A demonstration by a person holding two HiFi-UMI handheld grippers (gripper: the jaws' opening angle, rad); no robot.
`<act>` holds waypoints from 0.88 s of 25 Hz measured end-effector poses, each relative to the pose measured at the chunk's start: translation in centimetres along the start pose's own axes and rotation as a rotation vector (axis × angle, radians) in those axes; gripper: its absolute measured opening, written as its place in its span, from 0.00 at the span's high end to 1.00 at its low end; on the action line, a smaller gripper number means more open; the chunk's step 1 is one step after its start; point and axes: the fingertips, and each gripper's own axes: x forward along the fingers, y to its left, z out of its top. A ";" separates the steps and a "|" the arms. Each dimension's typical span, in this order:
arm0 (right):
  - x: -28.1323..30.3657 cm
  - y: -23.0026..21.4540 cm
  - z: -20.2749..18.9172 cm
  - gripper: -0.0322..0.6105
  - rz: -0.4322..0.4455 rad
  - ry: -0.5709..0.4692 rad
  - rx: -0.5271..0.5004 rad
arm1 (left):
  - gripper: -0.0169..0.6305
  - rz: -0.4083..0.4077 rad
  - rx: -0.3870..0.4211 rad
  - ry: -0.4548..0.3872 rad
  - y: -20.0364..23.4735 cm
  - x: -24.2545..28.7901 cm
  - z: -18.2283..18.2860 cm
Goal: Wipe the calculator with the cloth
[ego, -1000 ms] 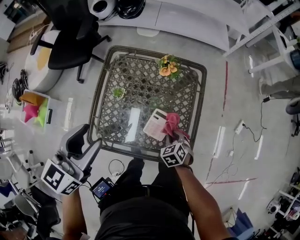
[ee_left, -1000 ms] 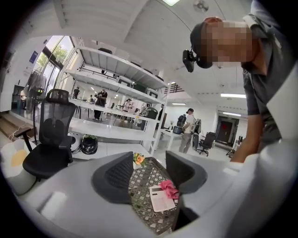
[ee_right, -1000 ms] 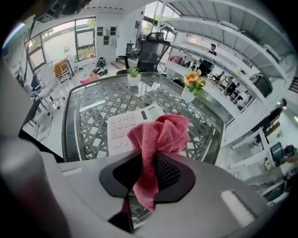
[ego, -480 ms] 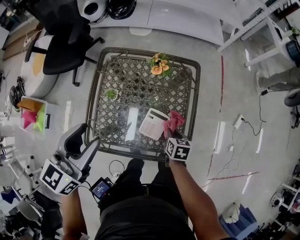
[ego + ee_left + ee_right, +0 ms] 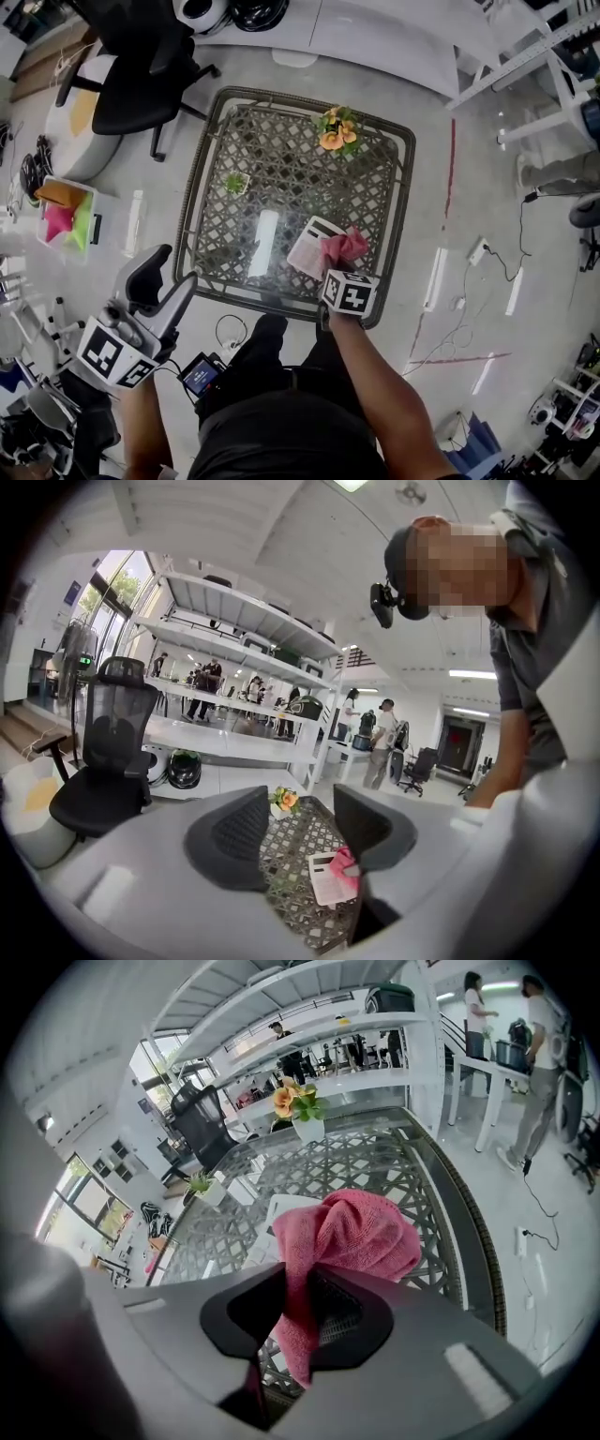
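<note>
A white calculator (image 5: 306, 247) lies on the glass top of the wicker table (image 5: 201, 178), near its front right corner. My right gripper (image 5: 335, 266) is shut on a bunched pink cloth (image 5: 345, 247), which hangs over the calculator's right end. In the right gripper view the cloth (image 5: 354, 1230) bulges out past the jaws of the right gripper (image 5: 295, 1309) and hides most of the calculator (image 5: 280, 1207). My left gripper (image 5: 167, 284) hangs open and empty off the table's front left. In its own view the left gripper (image 5: 300, 829) frames the calculator (image 5: 326, 881) and the cloth (image 5: 343, 863).
A pot of orange flowers (image 5: 337, 130) stands at the table's far edge and a small green plant (image 5: 235, 184) at its left. A black office chair (image 5: 141, 84) is beyond the table's far left corner. Cables and a power strip (image 5: 480, 251) lie on the floor to the right.
My right gripper has rolled about its own line, its marker cube now showing other faces, with the cloth staying at the calculator's right end. The left gripper has barely shifted.
</note>
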 end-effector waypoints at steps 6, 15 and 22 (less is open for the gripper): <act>1.2 3.1 0.0 0.84 0.041 0.029 -0.035 | 0.61 0.030 -0.014 -0.006 1.3 -1.4 -0.3; 3.5 8.2 -0.7 0.84 0.108 0.069 -0.114 | 0.61 0.065 -0.030 -0.015 3.3 -3.2 -1.0; 3.8 10.5 -1.5 0.84 0.125 0.119 -0.477 | 0.61 0.086 -0.043 -0.023 4.2 -4.2 -1.1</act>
